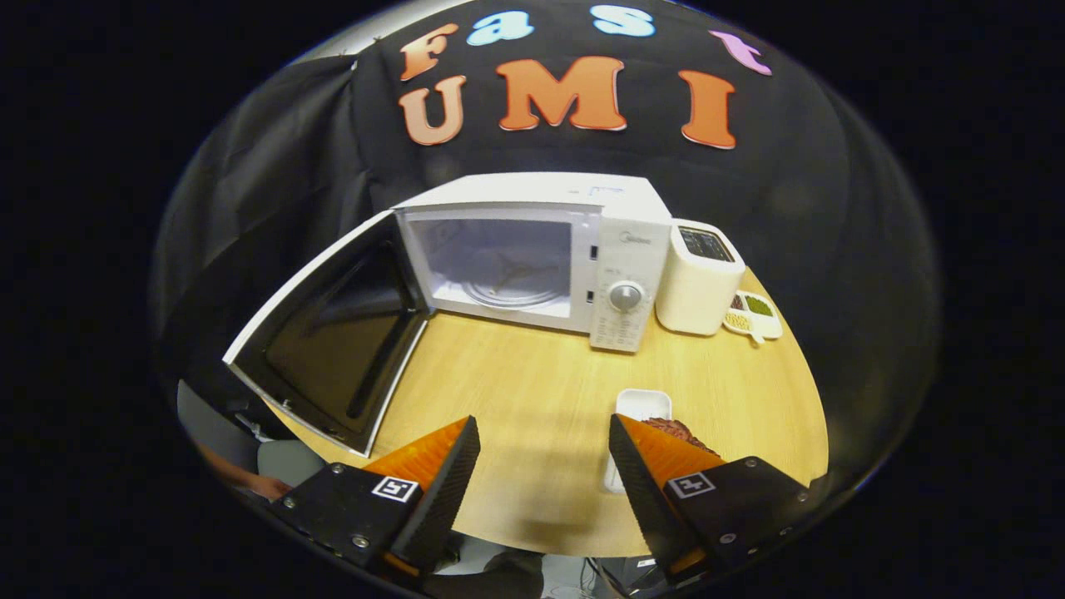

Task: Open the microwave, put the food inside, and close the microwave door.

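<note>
A white microwave (620, 249) stands at the back of the wooden table (532, 383). Its door (333, 333) is swung wide open to the left, and the cavity with its glass turntable (512, 291) holds nothing. A white rectangular tray (642, 405) with dark brown food (676, 430) on it lies on the table, partly hidden behind my right finger. My gripper (545, 441) is open above the table's front part, with only bare tabletop between its fingers. The tray sits just beside and beyond the right finger.
A white box-shaped appliance (699, 287) stands right of the microwave. Next to it lies a small white dish (753, 314) with compartments of grains. The table's front edge runs just under the fingers. A person's hand shows low on the left, below the open door.
</note>
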`<move>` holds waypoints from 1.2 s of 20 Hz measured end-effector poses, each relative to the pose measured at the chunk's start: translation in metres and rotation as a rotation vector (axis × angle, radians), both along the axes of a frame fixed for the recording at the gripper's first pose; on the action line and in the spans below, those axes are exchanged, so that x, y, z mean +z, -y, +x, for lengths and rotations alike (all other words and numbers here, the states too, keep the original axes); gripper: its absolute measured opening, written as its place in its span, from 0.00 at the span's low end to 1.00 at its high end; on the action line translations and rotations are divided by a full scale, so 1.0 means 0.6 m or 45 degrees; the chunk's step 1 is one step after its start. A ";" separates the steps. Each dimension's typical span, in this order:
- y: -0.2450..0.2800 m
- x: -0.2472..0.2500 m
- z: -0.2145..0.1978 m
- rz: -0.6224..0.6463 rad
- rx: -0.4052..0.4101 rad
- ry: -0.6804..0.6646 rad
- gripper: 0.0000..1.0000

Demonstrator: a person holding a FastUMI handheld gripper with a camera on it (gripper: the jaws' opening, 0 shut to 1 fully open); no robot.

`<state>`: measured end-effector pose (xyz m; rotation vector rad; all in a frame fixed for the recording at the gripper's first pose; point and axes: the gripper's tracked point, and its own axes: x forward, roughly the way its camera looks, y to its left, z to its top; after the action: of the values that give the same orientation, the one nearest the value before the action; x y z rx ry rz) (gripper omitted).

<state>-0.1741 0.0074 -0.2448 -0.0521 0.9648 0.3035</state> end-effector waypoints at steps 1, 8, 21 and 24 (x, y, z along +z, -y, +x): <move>0.026 -0.013 0.005 0.005 -0.024 -0.035 0.94; 0.163 -0.092 0.036 0.059 -0.144 -0.199 0.99; 0.200 -0.189 0.009 0.172 -0.157 -0.505 0.60; 0.191 -0.186 -0.002 0.203 -0.157 -0.552 0.48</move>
<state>-0.1752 -0.1073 -0.3563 0.2273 1.3640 0.2822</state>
